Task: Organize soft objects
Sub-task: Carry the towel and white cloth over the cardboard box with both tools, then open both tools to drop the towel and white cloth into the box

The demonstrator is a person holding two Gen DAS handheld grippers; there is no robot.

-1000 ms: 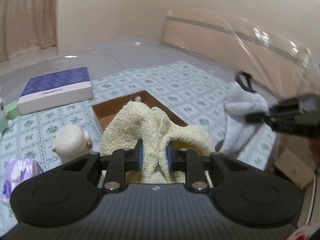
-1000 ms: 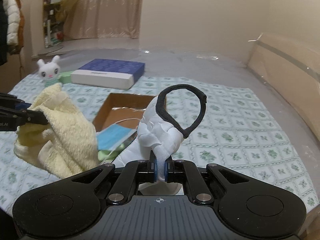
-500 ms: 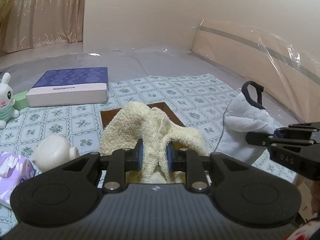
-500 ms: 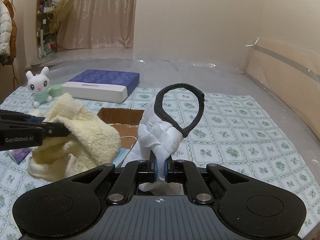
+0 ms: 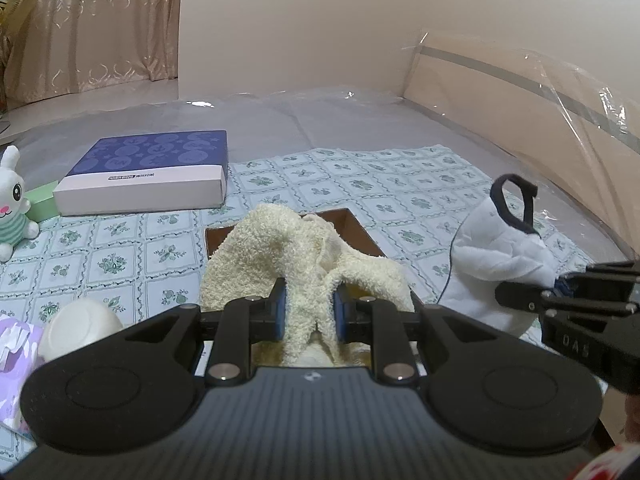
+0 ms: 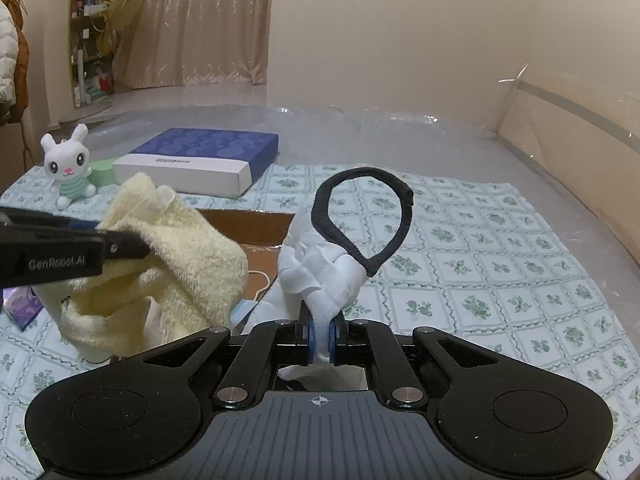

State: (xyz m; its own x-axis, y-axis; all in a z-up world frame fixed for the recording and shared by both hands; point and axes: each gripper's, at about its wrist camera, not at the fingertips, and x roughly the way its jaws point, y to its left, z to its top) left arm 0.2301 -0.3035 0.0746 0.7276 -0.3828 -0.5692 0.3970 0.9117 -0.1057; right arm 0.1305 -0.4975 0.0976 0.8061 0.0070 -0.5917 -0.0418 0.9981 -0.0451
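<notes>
Your left claw (image 5: 308, 312) grips the yellow towel (image 5: 296, 256) above the cardboard box (image 6: 256, 226), which holds a blue face mask (image 6: 242, 308). Your right claw (image 6: 320, 338) pinches the white cloth (image 6: 320, 272) beside it, over the bed (image 6: 500, 264).

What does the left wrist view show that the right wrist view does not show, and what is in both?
Only the left wrist view shows the white round object near the purple pack. Only the right wrist view shows the bookshelf and the jacket. Both show the left gripper shut on the yellow towel, the right gripper shut on the white cloth, the blue box, the rabbit toy and the brown box.
</notes>
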